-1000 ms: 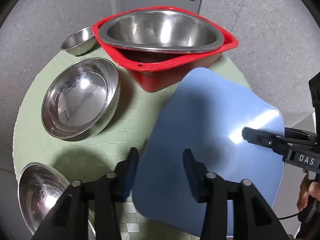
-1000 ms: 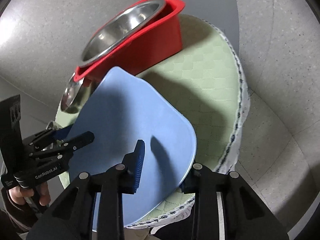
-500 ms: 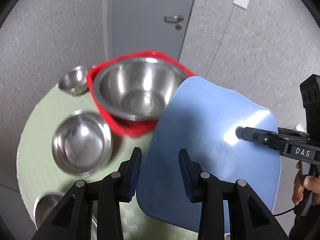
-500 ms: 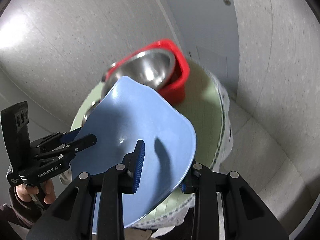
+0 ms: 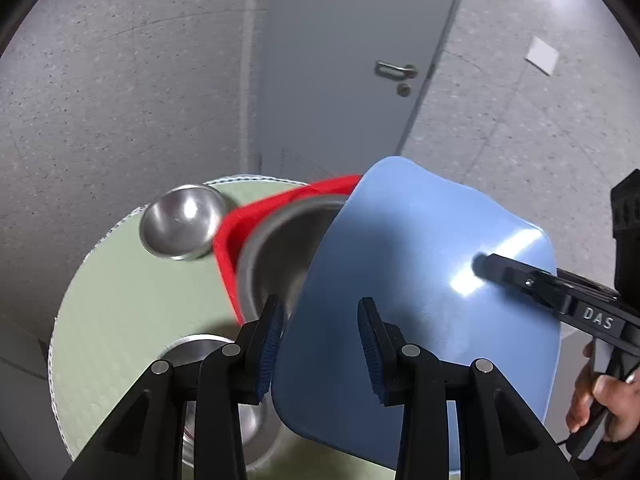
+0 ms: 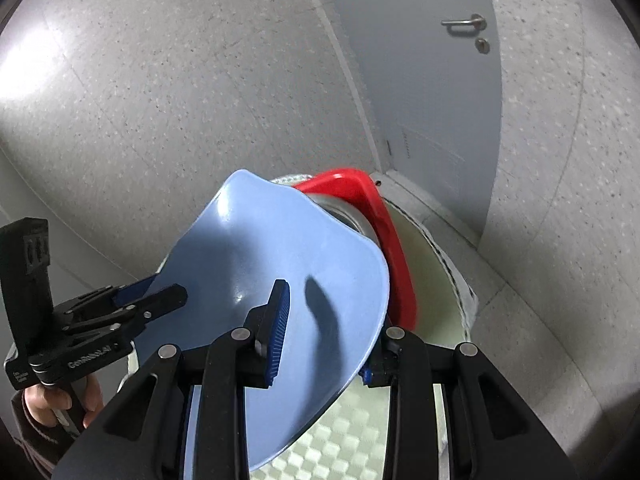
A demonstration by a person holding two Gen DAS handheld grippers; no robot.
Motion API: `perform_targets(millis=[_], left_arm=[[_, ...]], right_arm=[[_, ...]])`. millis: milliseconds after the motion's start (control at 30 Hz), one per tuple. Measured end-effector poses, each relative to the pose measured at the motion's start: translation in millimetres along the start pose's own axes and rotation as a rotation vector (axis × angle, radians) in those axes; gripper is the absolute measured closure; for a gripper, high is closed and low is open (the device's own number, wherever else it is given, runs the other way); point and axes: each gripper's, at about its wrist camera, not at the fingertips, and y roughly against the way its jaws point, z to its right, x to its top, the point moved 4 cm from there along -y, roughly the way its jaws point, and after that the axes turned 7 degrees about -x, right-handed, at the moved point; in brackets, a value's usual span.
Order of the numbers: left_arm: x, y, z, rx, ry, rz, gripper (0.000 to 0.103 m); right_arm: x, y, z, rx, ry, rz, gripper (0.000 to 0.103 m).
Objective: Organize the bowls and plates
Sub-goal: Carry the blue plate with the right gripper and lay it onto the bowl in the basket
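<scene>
Both the left tongs (image 5: 320, 344) and the right tongs (image 6: 328, 340) gripped opposite edges of the blue plate (image 5: 420, 280), held above the counter (image 5: 132, 300).

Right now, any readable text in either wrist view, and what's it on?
"DAS": white letters on the black body of the right gripper, seen in the left wrist view.
Pale lettering on the left gripper body, seen in the right wrist view: too blurred to read.
Blue plate, bowls, red basin: no text.
</scene>
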Motion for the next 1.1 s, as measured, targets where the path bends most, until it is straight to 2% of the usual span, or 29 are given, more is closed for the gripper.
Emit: perform_targets(millis=[300,500,700,800,867,933,1000,1100], left_arm=[[29.0,-40.6,-25.3,0.04,0.004,-0.027,0.069],[28.1,-78.9,-39.9,0.054,0.02,-0.064,0.069],[32.8,-98.2,-44.1,0.049,0.011,-0.074,0.068],[30.3,-99.4,-46.8,0.037,0.015,-0.071,0.063],[29.8,-97.8,-46.4,0.041,0.009,-0.063,0.053],[26.5,-92.8,-49.5,0.05,0.014,-0.049,0.032],[21.7,-86.8,-49.7,0.045,0.029,-0.032,0.024],[18.5,-81.3,-50.6,0.044,0.047,-0.02,0.02]], right_arm=[[15.9,-46.5,-0.2,-0.017,-0.002,-0.048,0.074],[5.3,-82.3,4.2,-0.037,-0.003,-0.12,0.073],[7.0,-89.4,4.6,-0.043,0.022,-0.118,0.069],[6.0,-88.0,1.5,-0.053,0.036,-0.119,0.06],[5.8,-85.2,-1.5,-0.059,0.043,-0.118,0.05],[5.8,-80.7,-4.5,-0.057,0.048,-0.11,0.047],[5.8,-76.2,-4.1,-0.06,0.052,-0.099,0.044],[6.5,-72.2,-6.5,-0.068,0.06,-0.085,0.035]])
